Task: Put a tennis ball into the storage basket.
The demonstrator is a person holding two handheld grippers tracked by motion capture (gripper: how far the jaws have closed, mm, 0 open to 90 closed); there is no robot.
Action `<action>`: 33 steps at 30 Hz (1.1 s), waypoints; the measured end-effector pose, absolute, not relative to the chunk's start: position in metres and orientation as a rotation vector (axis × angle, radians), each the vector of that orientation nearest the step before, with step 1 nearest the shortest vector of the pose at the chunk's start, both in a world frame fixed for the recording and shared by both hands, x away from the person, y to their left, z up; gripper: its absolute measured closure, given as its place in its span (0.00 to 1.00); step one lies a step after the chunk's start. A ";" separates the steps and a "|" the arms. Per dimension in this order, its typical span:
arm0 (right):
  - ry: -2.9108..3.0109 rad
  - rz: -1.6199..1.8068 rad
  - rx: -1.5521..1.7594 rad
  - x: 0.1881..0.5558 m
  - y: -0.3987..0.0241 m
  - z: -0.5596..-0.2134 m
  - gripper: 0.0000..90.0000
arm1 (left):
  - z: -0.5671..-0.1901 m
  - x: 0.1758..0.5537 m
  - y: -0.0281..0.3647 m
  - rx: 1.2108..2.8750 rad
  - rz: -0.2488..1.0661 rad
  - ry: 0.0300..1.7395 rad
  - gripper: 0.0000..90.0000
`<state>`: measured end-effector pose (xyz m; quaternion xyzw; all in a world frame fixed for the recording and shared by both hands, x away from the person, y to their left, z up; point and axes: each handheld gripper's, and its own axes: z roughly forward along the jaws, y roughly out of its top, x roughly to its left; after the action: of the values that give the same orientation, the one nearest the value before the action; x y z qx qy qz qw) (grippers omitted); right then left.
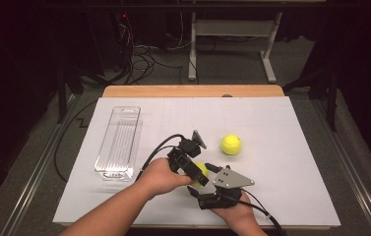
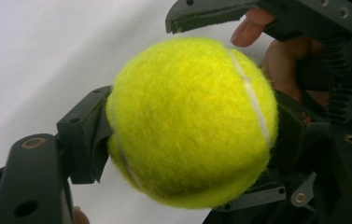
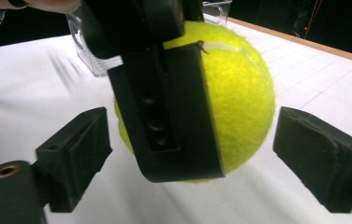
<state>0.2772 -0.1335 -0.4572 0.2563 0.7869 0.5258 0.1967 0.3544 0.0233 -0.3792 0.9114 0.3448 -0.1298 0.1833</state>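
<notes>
Now, your left tool [image 1: 199, 175] is clamped on a tennis ball [image 1: 201, 173] near the front of the worktop [image 1: 281, 196], and the high view has your two hands meeting there, almost knuckle to knuckle. Your left forearm comes in on a diagonal from the bottom left, the hand [image 1: 159, 176] wrapped around the tool's body with its cable looping back behind. Your right hand [image 1: 232, 205] sits lower, close to the front edge, its grey three-cornered plate [image 1: 231, 179] facing up.

From above the ball is half hidden. The left gripper view opens it up: the ball [image 2: 192, 123] bulges between the two black jaws, both pads pressed into the felt, white seam curving down its right side. Beyond it you see a jaw of your right tool and a fingertip [image 2: 250, 27] of your right hand.

The right gripper view gives the other side of it: your right tool [image 3: 190, 154] has its jaws apart, standing clear on either side of the ball [image 3: 239, 98], neither pad touching. A jaw of the left tool crosses in front of the ball.

The high view also shows a second tennis ball [image 1: 231, 144] lying loose behind your hands, and a clear plastic tray [image 1: 119, 142] well off to the left.
</notes>
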 end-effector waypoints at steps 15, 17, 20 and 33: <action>2.199 1.477 0.722 0.276 -0.133 -0.459 0.00 | -0.380 0.357 0.030 2.592 -0.341 0.998 0.29; 2.197 1.482 0.719 0.275 -0.133 -0.458 0.00 | -0.379 0.358 0.032 2.576 -0.341 1.016 0.29; 2.189 1.485 0.719 0.275 -0.135 -0.457 0.00 | -0.378 0.359 0.034 2.587 -0.330 1.020 0.29; 2.174 1.477 0.733 0.276 -0.144 -0.454 0.00 | -0.383 0.362 0.050 2.581 -0.297 1.086 0.29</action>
<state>0.2756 -0.1436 -0.4542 0.2629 0.7799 0.5297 0.2051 0.3620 0.0503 -0.3834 0.9044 0.3808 -0.1040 0.1623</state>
